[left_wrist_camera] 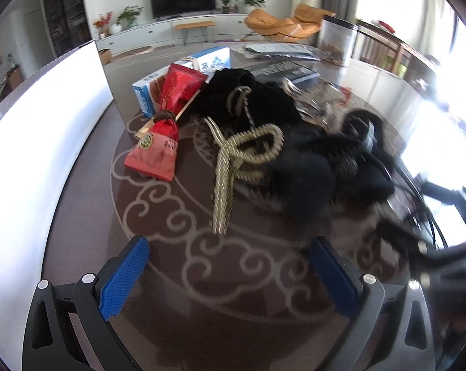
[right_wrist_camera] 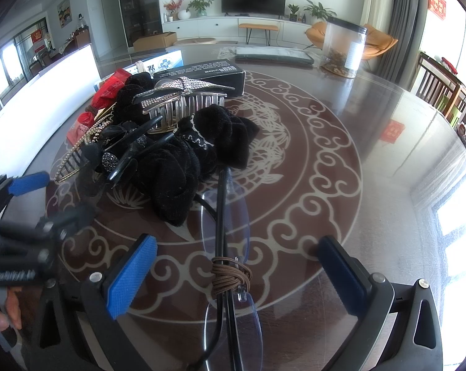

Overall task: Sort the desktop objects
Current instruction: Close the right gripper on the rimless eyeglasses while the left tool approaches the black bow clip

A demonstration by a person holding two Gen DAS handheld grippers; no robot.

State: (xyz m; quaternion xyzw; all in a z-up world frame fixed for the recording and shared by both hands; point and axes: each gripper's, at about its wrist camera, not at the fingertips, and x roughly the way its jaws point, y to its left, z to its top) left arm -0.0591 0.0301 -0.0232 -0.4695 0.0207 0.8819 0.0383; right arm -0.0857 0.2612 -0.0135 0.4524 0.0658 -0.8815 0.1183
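Observation:
A heap of hair accessories lies on the patterned table: black velvet scrunchies (right_wrist_camera: pixel 183 167), a rhinestone claw clip (right_wrist_camera: pixel 186 99), black hair clips (right_wrist_camera: pixel 130 151) and a gold beaded clip (left_wrist_camera: pixel 233 157). Folded rimless glasses (right_wrist_camera: pixel 229 278), bound with a brown hair tie (right_wrist_camera: pixel 229 276), lie between the pads of my right gripper (right_wrist_camera: pixel 236 275), which is open around them. My left gripper (left_wrist_camera: pixel 229 273) is open over bare table, short of the gold clip. It also shows at the left of the right wrist view as the left gripper (right_wrist_camera: pixel 32 198). The scrunchies (left_wrist_camera: pixel 304 167) look blurred.
Red packets (left_wrist_camera: pixel 158 148) and a blue-white box (left_wrist_camera: pixel 183 77) lie left of the heap, a black box (right_wrist_camera: pixel 202 74) behind it. A clear jar (right_wrist_camera: pixel 344 46) and a flat tray (right_wrist_camera: pixel 273 54) stand at the far edge. A white board (left_wrist_camera: pixel 32 130) borders the left side. A hand (right_wrist_camera: pixel 4 312) is at lower left.

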